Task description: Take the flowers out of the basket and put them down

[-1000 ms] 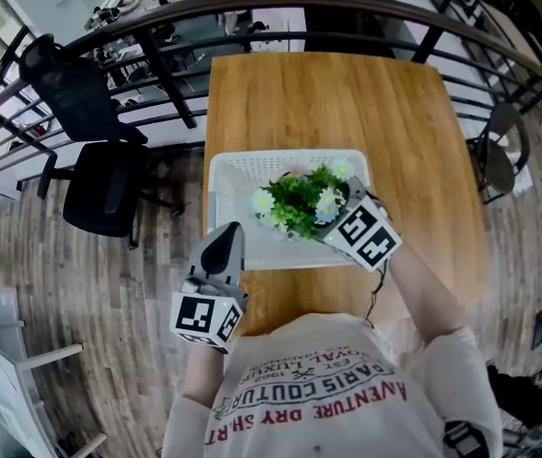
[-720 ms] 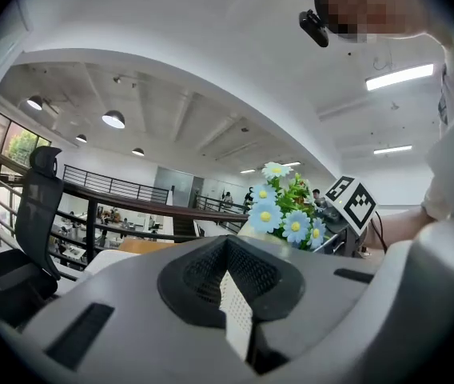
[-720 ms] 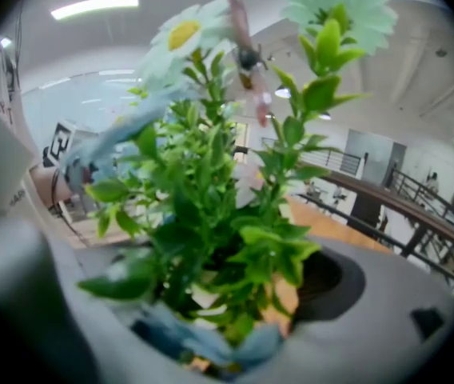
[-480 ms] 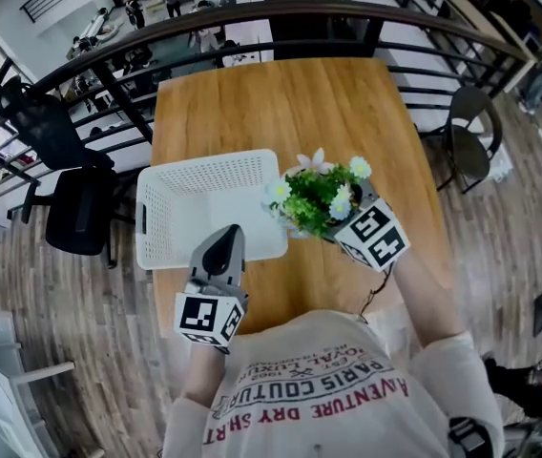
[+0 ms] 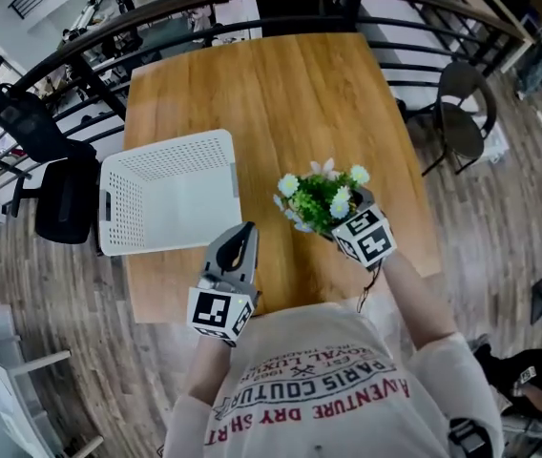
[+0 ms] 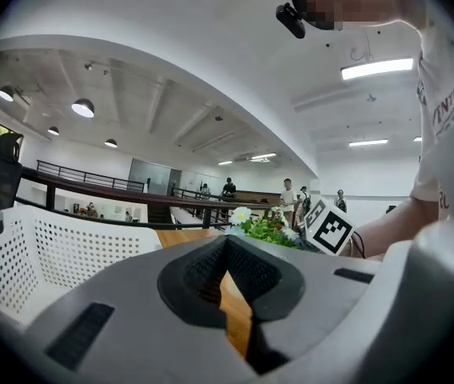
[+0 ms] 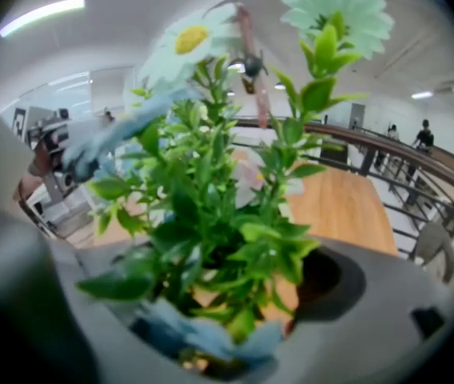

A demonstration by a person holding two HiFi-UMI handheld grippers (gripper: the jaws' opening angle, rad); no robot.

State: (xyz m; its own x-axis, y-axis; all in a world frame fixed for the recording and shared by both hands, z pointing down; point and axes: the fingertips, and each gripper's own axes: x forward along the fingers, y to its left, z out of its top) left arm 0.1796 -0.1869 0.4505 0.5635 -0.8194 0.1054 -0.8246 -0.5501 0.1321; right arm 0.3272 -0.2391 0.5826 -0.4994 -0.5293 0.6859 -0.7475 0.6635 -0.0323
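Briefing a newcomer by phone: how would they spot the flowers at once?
Find the wooden table with the white perforated basket at its left. Right of the basket, the right gripper holds the flowers: the only green, leafy bunch with pale blooms.

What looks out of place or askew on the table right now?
Only the basket: its left end hangs past the table edge, so a nudge might tip it. The flowers look intact, clamped in the right gripper; no spill or damage shows.
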